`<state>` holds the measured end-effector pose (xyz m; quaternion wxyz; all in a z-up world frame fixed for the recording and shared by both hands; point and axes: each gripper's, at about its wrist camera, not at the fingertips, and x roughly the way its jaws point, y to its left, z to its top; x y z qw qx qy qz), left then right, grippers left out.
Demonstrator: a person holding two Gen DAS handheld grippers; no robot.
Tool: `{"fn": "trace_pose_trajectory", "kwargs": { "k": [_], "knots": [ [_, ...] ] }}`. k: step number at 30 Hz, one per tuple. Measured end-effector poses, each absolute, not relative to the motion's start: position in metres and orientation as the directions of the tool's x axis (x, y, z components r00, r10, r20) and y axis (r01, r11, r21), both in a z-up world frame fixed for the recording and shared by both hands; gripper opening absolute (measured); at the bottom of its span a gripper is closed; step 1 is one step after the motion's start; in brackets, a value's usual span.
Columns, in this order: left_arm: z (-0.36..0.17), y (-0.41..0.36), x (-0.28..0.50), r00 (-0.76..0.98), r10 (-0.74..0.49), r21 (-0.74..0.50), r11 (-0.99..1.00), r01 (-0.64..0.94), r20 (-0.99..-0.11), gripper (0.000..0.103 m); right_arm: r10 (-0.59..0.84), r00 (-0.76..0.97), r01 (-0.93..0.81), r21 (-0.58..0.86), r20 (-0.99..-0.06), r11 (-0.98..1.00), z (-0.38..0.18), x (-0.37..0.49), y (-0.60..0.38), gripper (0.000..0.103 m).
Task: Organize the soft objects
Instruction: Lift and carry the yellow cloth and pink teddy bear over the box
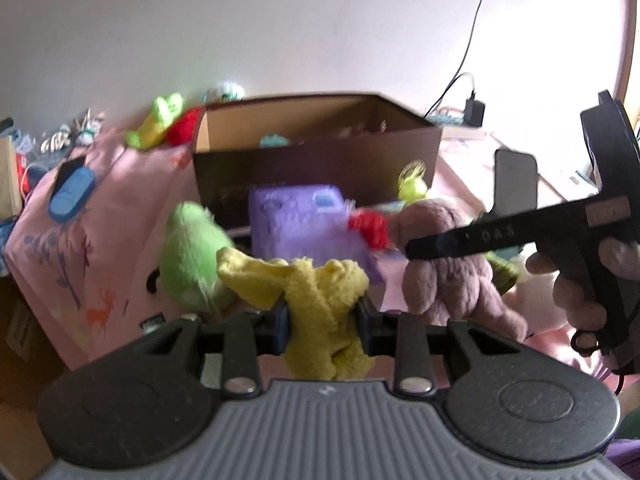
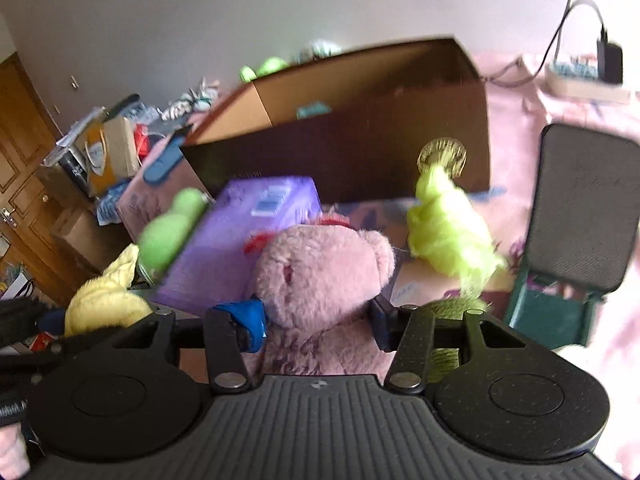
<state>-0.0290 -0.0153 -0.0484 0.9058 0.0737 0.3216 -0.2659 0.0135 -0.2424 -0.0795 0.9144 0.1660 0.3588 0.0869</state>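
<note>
Left gripper (image 1: 322,316) clamped on crumpled yellow fleece cloth (image 1: 320,292), bunched, long axis running roughly up-down, tail hanging below pads. Right gripper (image 2: 320,316): jaws straddling fuzzy pink plush bear (image 2: 320,276), upright, face forward; contact of pads unclear. Brown cardboard box (image 2: 360,120) ahead of both, open.

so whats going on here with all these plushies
A person is sorting soft toys with two handheld grippers. The left gripper is clamped on a yellow plush toy. The right gripper has a pink teddy bear between its pads, though the grip can't be confirmed. An open brown cardboard box sits behind on the pink cloth, with a purple pack, a green plush and a lime toy in front of it.
</note>
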Motion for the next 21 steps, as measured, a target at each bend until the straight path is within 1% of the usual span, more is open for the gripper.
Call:
{"fn": "trace_pose_trajectory", "kwargs": {
  "k": [6,11,17,21],
  "knots": [
    [-0.029,-0.024,-0.025,0.653,-0.481,-0.047,0.824,0.565,-0.585,0.031,0.296,0.776,-0.057,0.405,-0.557,0.912,-0.047,0.006,-0.259,0.036],
    [-0.014,-0.030,-0.008,0.656,-0.502,-0.042,0.811,0.584,-0.563,0.031,0.299,0.814,-0.077,0.416,-0.499,0.906,-0.020,0.020,-0.270,0.036],
    [0.013,-0.040,0.031,0.699,-0.497,0.010,0.811,0.584,-0.513,0.031,0.239,0.876,-0.045,0.421,-0.419,0.906,0.015,0.049,-0.291,0.036],
    [0.032,-0.049,0.068,0.732,-0.490,0.035,0.820,0.571,-0.473,0.032,0.164,0.913,-0.018,0.365,-0.373,0.931,0.036,0.081,-0.299,0.036]
  ]
}}
